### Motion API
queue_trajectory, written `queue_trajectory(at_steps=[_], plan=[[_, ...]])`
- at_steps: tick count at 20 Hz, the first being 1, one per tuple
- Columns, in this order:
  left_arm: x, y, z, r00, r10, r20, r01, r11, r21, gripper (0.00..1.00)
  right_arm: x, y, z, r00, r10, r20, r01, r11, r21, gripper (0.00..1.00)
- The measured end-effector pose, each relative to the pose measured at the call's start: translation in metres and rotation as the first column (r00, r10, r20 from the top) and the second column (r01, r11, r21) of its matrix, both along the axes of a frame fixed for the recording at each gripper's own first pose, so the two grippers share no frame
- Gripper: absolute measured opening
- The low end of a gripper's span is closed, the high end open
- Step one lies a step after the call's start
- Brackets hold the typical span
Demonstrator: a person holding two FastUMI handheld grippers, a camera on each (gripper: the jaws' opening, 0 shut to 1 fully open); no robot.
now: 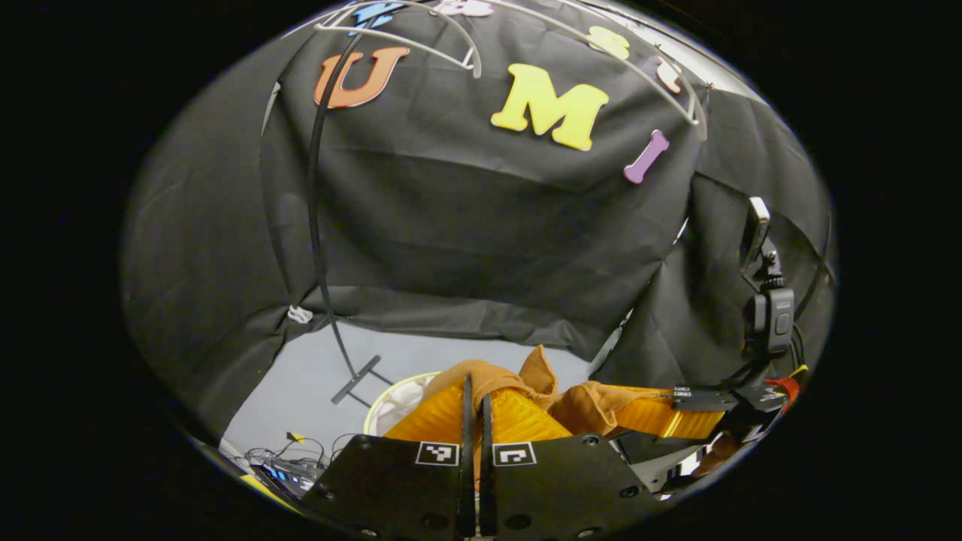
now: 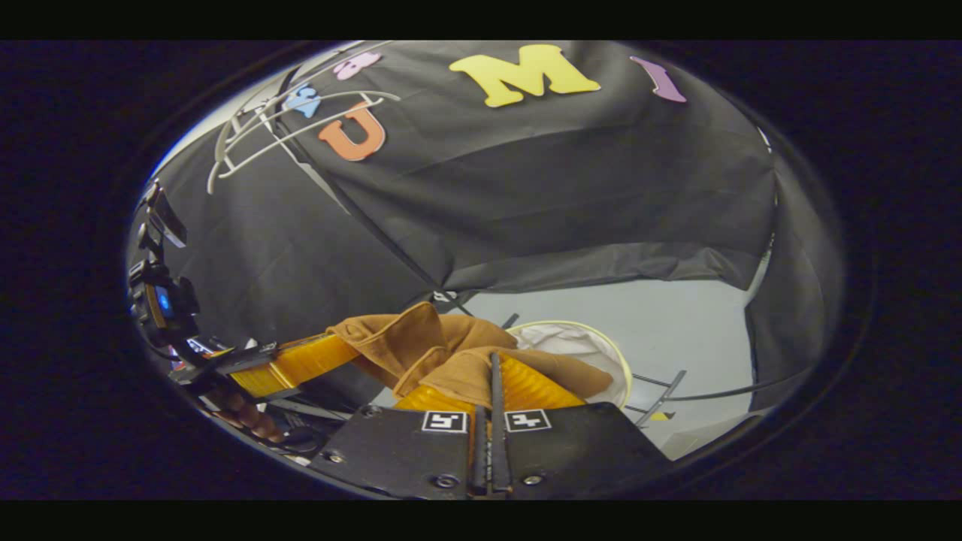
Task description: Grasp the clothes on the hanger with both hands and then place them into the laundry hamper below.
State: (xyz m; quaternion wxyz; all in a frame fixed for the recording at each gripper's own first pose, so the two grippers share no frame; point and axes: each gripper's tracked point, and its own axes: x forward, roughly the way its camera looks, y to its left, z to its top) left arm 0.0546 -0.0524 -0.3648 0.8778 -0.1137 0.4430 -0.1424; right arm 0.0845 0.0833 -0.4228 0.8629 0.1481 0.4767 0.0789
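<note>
1. Left gripper (image 1: 476, 406) fills the bottom centre of the left gripper view: its 2 orange fingers (image 1: 440, 417) stand pressed almost together, with only a thin dark slit between them, and brown cloth (image 1: 526, 383) bunches over their tips.
2. Whether a fold of the cloth is actually pinched in that slit cannot be told; the fabric drapes over and just behind the tips.
3. Right gripper (image 2: 492, 391) sits at the bottom centre of the right gripper view, its 2 orange fingers (image 2: 530, 391) equally close, and the cloth (image 2: 436, 346) lies over their front, touching both.
4. Each view also catches the other gripper at the frame's side: lower right in the left gripper view (image 1: 661, 417), lower left in the right gripper view (image 2: 293, 364), each with its orange finger running into the same bundle of cloth.
5. Fingers of a hand (image 2: 244, 413) show under that far gripper at lower left of the right gripper view.
6. Hamper (image 2: 601, 353), white with a pale yellow rim, lies just behind and below the cloth, right of centre in the right gripper view; its rim (image 1: 391, 398) peeks out left of the fingers in the left gripper view.
7. Grey floor (image 1: 316, 376) surrounds the hamper, and a black rack pole (image 1: 316, 225) rises at left.
8. White hangers (image 1: 421, 30) hang bare at the upper left of the left gripper view.
</note>
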Motion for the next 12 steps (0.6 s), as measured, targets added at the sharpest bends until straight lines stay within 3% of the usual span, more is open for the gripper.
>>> queue_trajectory(at_steps=[3,5,6,9,10,11,12], plan=[[-0.011,-0.001,-0.016,0.998,-0.001,-0.064,0.004,0.999,0.037,0.02,-0.001,-0.013,-0.024,0.998,-0.031,-0.054,0.027,0.997,-0.074,0.06],[-0.022,0.000,-0.025,0.994,0.001,-0.112,0.005,0.998,0.058,0.02,0.003,-0.026,-0.042,0.995,-0.050,-0.086,0.038,0.991,-0.129,0.02],[-0.027,0.003,-0.028,0.989,0.001,-0.147,0.011,0.997,0.079,0.02,0.002,-0.030,-0.050,0.992,-0.058,-0.109,0.040,0.986,-0.165,0.06],[-0.043,0.003,-0.031,0.968,0.000,-0.251,0.031,0.992,0.118,0.00,0.005,-0.041,-0.068,0.980,-0.108,-0.168,0.070,0.973,-0.219,0.05],[-0.042,0.002,-0.034,0.965,0.002,-0.263,0.031,0.992,0.123,0.28,0.006,-0.043,-0.067,0.976,-0.130,-0.173,0.090,0.971,-0.222,0.13],[-0.041,0.002,-0.032,0.962,0.005,-0.273,0.031,0.992,0.126,0.36,0.009,-0.045,-0.065,0.975,-0.147,-0.168,0.108,0.968,-0.225,0.19],[-0.038,0.000,-0.035,0.962,0.005,-0.273,0.029,0.992,0.122,0.44,0.009,-0.049,-0.061,0.974,-0.159,-0.159,0.120,0.966,-0.229,0.31]])
